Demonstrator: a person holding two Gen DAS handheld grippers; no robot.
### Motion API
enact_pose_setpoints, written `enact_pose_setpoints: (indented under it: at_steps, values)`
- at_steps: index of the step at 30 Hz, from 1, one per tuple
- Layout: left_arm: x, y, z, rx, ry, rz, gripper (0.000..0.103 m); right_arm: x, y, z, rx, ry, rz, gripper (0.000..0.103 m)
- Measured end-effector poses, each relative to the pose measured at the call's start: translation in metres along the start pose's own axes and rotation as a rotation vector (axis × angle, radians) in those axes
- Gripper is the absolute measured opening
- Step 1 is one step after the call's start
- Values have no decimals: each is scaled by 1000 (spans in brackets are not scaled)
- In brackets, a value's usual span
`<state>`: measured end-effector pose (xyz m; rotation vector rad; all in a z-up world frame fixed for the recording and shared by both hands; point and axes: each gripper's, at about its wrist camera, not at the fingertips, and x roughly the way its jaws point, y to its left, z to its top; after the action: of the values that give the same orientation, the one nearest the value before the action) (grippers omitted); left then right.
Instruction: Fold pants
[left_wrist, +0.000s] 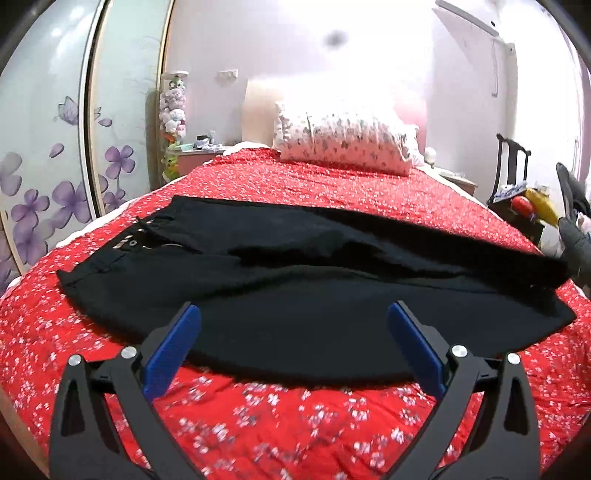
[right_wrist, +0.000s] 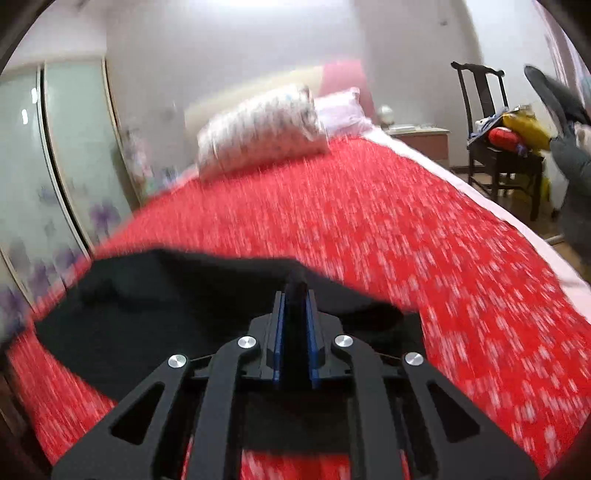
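Black pants (left_wrist: 295, 280) lie across a red flowered bedspread (left_wrist: 295, 424), waistband at the left, legs running to the right. My left gripper (left_wrist: 293, 314) is open and empty, its blue pads just above the near edge of the pants. In the right wrist view the pants (right_wrist: 147, 314) are partly lifted; my right gripper (right_wrist: 295, 295) is shut on a fold of the black cloth, which stands up between the blue pads. That view is blurred by motion.
A flowered pillow (left_wrist: 343, 140) lies at the head of the bed. A wardrobe with purple flower doors (left_wrist: 55, 166) stands at the left. A dark chair (right_wrist: 495, 147) piled with things and a bedside table (right_wrist: 424, 140) stand at the right.
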<state>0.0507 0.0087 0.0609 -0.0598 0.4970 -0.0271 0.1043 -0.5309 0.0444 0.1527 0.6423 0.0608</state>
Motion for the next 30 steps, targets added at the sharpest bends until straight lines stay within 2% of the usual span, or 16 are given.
enact_pose_setpoints:
  at_steps: [2, 3, 6, 7, 9, 10, 12, 13, 15, 17, 19, 21, 24, 30]
  values:
    - [-9, 6, -1, -16, 0, -5, 101, 11, 9, -15, -39, 94, -54, 11]
    - [-13, 9, -2, -24, 1, -6, 101, 19, 13, -22, -58, 172, -80, 11]
    - [-24, 18, -3, -45, -3, -4, 101, 21, 21, -36, -70, 270, -133, 12]
    - [-26, 22, -3, -50, -2, 0, 101, 16, 22, -38, -50, 278, -146, 14]
    - [-29, 30, -4, -63, 6, 6, 101, 3, 18, -38, 36, 281, -137, 21]
    - [-29, 33, -5, -75, 12, 4, 101, -6, 12, -36, 137, 267, -105, 21]
    - [-28, 42, -6, -112, 34, -13, 101, -22, 3, -35, 325, 226, -5, 21]
    - [-26, 46, -7, -133, 45, -22, 101, -26, -1, -35, 457, 196, 71, 21]
    - [-21, 53, -10, -183, 72, -54, 101, -25, -4, -37, 644, 162, 166, 21]
    - [-18, 58, -13, -227, 78, -83, 101, -9, -9, -45, 890, 155, 257, 21]
    - [-20, 63, -17, -246, 81, -93, 101, 8, -9, -49, 1003, 176, 241, 21]
    - [-19, 64, -21, -224, 107, -102, 101, 26, -8, -54, 1064, 210, 178, 21]
    - [-20, 66, -24, -182, 113, -85, 101, 42, -7, -64, 1162, 221, 150, 21]
    - [-20, 71, -32, -161, 113, -66, 101, 54, -14, -70, 1239, 158, 131, 21]
